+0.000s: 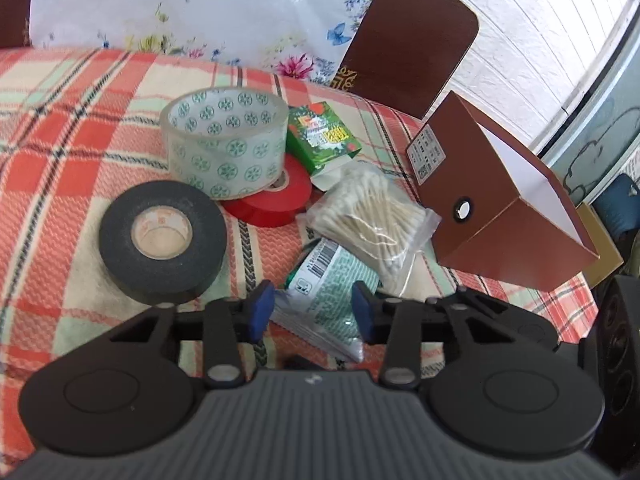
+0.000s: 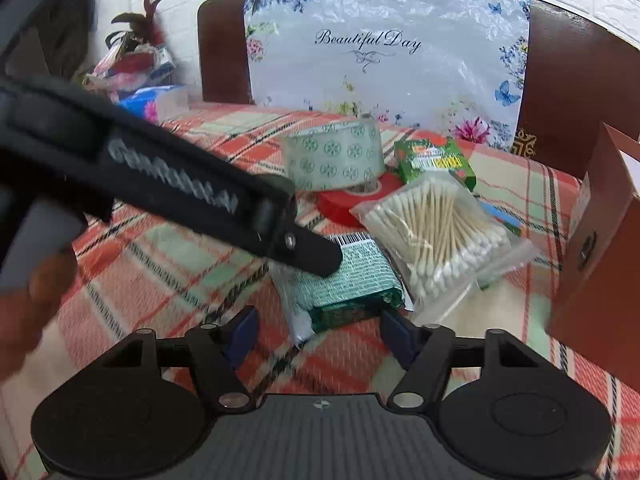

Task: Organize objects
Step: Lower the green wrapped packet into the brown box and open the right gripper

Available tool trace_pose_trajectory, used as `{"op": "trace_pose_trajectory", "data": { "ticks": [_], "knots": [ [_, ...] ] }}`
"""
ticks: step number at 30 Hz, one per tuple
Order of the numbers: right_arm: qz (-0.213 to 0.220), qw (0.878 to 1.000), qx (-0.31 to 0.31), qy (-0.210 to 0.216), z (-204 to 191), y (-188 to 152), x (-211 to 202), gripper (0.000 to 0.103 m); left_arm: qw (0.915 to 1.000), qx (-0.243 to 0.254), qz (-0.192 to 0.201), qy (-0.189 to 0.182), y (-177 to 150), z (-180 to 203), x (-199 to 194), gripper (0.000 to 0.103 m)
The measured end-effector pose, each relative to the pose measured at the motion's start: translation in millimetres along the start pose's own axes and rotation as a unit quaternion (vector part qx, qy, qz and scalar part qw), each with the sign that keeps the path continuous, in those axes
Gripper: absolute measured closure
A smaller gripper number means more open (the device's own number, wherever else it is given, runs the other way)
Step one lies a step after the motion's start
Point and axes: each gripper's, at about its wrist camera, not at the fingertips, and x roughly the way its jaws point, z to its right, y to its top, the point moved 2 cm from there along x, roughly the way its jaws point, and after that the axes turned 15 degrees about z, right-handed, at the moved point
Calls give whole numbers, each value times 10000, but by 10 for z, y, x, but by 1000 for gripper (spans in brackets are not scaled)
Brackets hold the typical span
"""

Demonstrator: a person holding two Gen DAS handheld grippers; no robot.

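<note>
A checked cloth (image 1: 72, 128) in red, cream and green is spread under everything. On the left, a black tape roll (image 1: 162, 240) is laid flat on it. Next to it, a clear tape roll (image 1: 226, 140) with green round marks is stood on top of a red tape roll (image 1: 276, 200). Behind the red roll, a small green box (image 1: 324, 136) is seen, with one flap open. To its right, a clear bag of cotton swabs (image 1: 370, 212) is laid, partly over a green and white packet (image 1: 332, 284).

The left gripper (image 1: 314, 312) is held low over that packet. Its blue pads (image 1: 260, 310) are set on both sides of the packet's near end, with small gaps seen, so the jaws are open and nothing is squeezed.

On the far right, a brown box (image 1: 500, 216) is tipped on its side, with its white inside shown.

In the right wrist view, the right gripper (image 2: 320, 334) is held wide open just in front of the same packet (image 2: 344, 280), and nothing is held in it. The left gripper's black arm (image 2: 168, 184) is seen crossing from the left.
</note>
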Motion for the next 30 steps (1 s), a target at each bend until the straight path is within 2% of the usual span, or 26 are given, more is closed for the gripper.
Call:
{"op": "trace_pose_trajectory", "data": {
  "ticks": [1,3,5,6,7,11,16,22,25,30],
  "knots": [
    [66,10000,17,26,36,-5,11,31,10000,-28,-12,-47,-22,-4,14,66],
    [117,9998,127,-41,38,5,45,31,9999,-32,27,-119,-54,-4,9,70],
    [165,9997,127,-127,8,27,43,42,10000,6,35,-88,-44,20,-26,74],
    [203,9996,93,-176,12,18,11,53,10000,27,54,-68,-35,43,-69,76],
    [211,9995,105,-199,5,20,-16,54,9999,58,87,-58,-23,77,-127,77],
    [390,9986,333,-144,-44,107,-232,56,9988,220,425,-112,86,299,-430,78],
    [1175,9921,-6,-439,-54,373,-694,56,9934,695,790,-450,364,835,-551,78],
    [1644,9784,-83,-1249,535,530,-1063,56,9807,1380,967,-994,473,1692,-87,77],
    [1641,9713,16,-1721,937,519,-1176,56,9744,1618,949,-1235,478,2051,212,77],
    [1439,9653,400,-2143,1537,419,-1183,56,9734,1681,686,-1396,449,2340,710,75]
  ]
}}
